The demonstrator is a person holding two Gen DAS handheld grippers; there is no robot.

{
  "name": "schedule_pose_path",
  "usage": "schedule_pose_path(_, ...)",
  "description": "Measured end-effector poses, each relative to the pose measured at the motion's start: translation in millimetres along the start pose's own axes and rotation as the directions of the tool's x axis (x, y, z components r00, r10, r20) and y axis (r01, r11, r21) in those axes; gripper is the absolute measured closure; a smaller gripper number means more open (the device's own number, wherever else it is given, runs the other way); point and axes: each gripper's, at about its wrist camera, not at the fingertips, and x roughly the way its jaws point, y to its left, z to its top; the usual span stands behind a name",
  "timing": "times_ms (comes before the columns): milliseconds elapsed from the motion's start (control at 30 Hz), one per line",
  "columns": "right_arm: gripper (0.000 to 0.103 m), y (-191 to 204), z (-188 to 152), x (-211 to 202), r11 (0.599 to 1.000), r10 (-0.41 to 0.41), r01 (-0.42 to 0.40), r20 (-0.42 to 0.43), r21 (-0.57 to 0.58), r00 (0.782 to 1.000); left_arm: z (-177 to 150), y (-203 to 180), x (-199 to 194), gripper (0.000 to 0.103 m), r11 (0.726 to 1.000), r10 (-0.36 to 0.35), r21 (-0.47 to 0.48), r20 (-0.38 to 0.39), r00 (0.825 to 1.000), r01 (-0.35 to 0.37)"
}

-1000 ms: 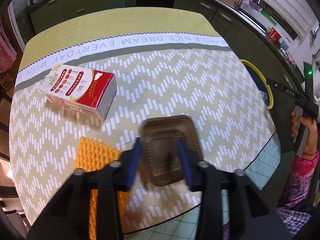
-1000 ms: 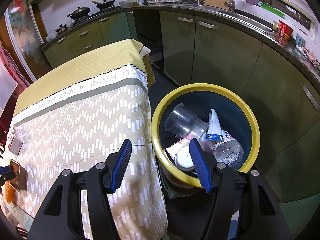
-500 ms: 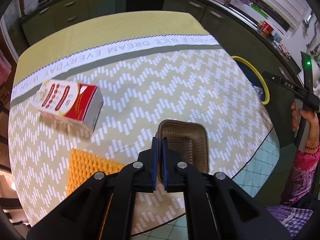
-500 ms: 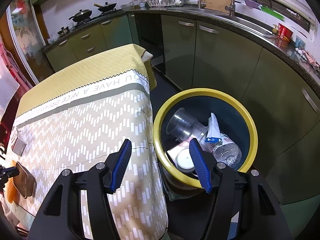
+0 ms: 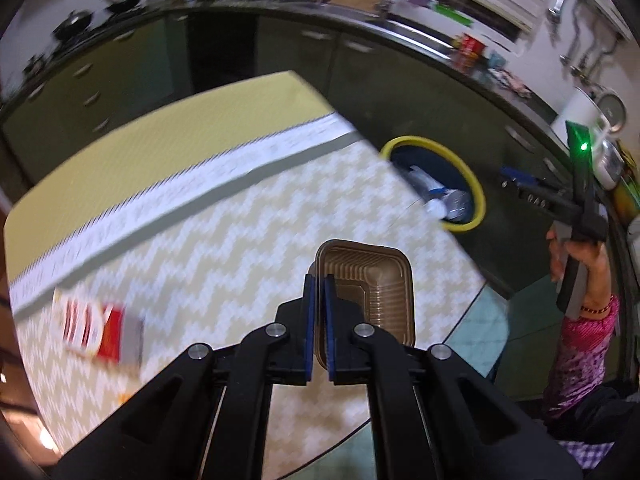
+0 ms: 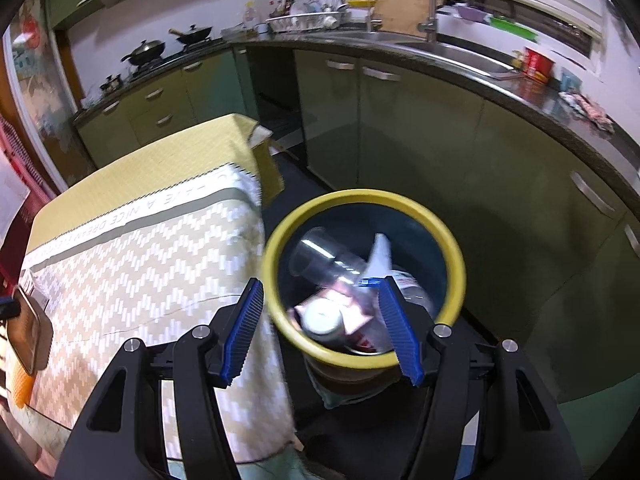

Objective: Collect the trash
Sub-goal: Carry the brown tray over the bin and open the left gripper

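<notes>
My left gripper [image 5: 319, 280] is shut on the near rim of a brown plastic tray [image 5: 370, 292], which hangs lifted above the patterned tablecloth [image 5: 224, 236]. The same brown tray [image 6: 30, 330] shows at the far left of the right wrist view. A yellow-rimmed trash bin [image 6: 362, 196] stands on the floor beside the table, holding a clear cup [image 6: 320, 258], a plastic bottle and wrappers. My right gripper [image 6: 320, 320] hangs open above the bin's near rim with nothing between its fingers. In the left wrist view the trash bin [image 5: 474, 188] lies beyond the table's right edge.
A red and white carton [image 5: 100, 332] lies on the table at the left. An orange mesh piece [image 6: 20, 388] lies at the table's near edge. Green kitchen cabinets [image 6: 420, 128] and a dark counter with a sink curve around behind the bin. A person's hand and pink sleeve [image 5: 584, 336] hold the right gripper.
My left gripper closed on the brown tray's rim and lifted it off the table, swinging right toward the bin. The right gripper rose a little over the bin, still open.
</notes>
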Motion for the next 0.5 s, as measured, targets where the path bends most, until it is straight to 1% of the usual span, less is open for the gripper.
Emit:
schedule_pose_path(67, 0.043, -12.4, -2.4, -5.6, 1.0, -0.017, 0.017, 0.009, 0.017, 1.0, 18.8, -20.8, 6.3, 0.098, 0.999, -0.018, 0.051, 0.005, 1.0, 0.018)
schedule_pose_path(200, 0.043, -42.4, -9.7, -15.5, 0.997, -0.05, 0.048, 0.024, 0.064, 0.998, 54.1, -65.7, 28.5, 0.098, 0.987, -0.088, 0.137, -0.004, 0.996, 0.088)
schedule_pose_path(300, 0.043, -64.3, -16.0, -19.0, 0.993, -0.063, 0.06, 0.024, 0.1, 0.998, 81.0, -100.3, 55.0, 0.098, 0.974, -0.117, 0.193, -0.016, 0.993, 0.118)
schedule_pose_path(500, 0.043, -99.7, -28.4, -20.5, 0.984, -0.087, 0.084, 0.009, 0.154, 0.996, 128.2, -144.8, 118.7, 0.098, 0.963, -0.138, 0.228, -0.051, 0.989, 0.146)
